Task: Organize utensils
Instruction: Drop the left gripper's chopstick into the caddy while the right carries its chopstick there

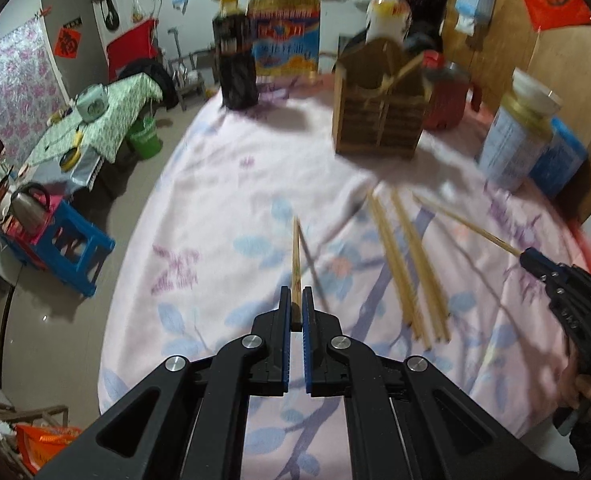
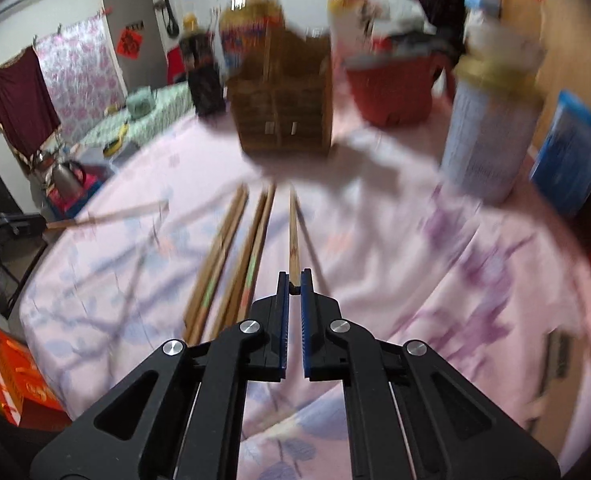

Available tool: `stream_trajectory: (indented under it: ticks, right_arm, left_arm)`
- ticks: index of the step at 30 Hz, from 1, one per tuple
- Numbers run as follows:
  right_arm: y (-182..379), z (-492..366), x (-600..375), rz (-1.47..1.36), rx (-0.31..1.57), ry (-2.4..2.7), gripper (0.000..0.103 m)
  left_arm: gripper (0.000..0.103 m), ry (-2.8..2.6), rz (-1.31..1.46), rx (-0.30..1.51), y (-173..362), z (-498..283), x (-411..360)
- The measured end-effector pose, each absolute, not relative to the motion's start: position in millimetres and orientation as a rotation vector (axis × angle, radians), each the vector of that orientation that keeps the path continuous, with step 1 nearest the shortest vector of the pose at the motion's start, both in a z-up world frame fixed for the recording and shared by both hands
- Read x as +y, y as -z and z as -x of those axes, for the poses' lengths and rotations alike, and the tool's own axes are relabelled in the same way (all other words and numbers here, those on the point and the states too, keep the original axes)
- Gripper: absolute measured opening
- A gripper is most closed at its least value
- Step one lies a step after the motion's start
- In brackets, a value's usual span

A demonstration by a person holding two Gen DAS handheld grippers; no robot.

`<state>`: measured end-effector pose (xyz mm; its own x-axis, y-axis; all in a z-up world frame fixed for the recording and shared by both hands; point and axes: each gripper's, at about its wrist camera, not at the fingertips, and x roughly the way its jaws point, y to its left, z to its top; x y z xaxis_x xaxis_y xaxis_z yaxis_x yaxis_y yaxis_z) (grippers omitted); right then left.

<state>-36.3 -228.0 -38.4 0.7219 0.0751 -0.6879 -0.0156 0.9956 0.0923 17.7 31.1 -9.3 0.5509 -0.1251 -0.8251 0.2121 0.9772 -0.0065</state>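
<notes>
My left gripper (image 1: 295,294) is shut on a wooden chopstick (image 1: 296,256) that points forward above the pink floral tablecloth (image 1: 223,184). My right gripper (image 2: 294,276) is shut on another chopstick (image 2: 293,232), also pointing forward; it shows at the right of the left wrist view (image 1: 529,256) with its chopstick (image 1: 463,222). Several loose chopsticks (image 1: 407,264) lie on the cloth between the grippers, also seen in the right wrist view (image 2: 231,256). A wooden utensil holder (image 1: 379,112) stands at the back with chopsticks in it; it is also in the right wrist view (image 2: 283,108).
A dark bottle (image 1: 235,64), a big oil jug (image 1: 283,28), a red pot (image 1: 449,96), a white jar (image 1: 515,136) and a blue box (image 1: 559,160) stand along the table's far side. The table edge drops off at left to a blue stool (image 1: 67,248).
</notes>
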Motion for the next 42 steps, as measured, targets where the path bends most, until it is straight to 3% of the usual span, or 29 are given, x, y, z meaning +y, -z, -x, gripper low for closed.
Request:
stream_trajectory:
  ticks: [9, 25, 42]
  right_arm:
    - [-42, 54, -243, -0.121, 0.599, -0.034, 0.006]
    - [-48, 67, -253, -0.167, 0.612, 0.049, 0.006]
    - [-59, 79, -255, -0.208, 0.587, 0.158, 0.006]
  left_arm:
    - [0.006, 0.296, -0.027, 0.829, -56, -24, 21]
    - [0.006, 0.36, -0.023, 0.842, -58, -42, 17]
    - [0.006, 0.471, -0.102, 0.657, -163, -162, -18]
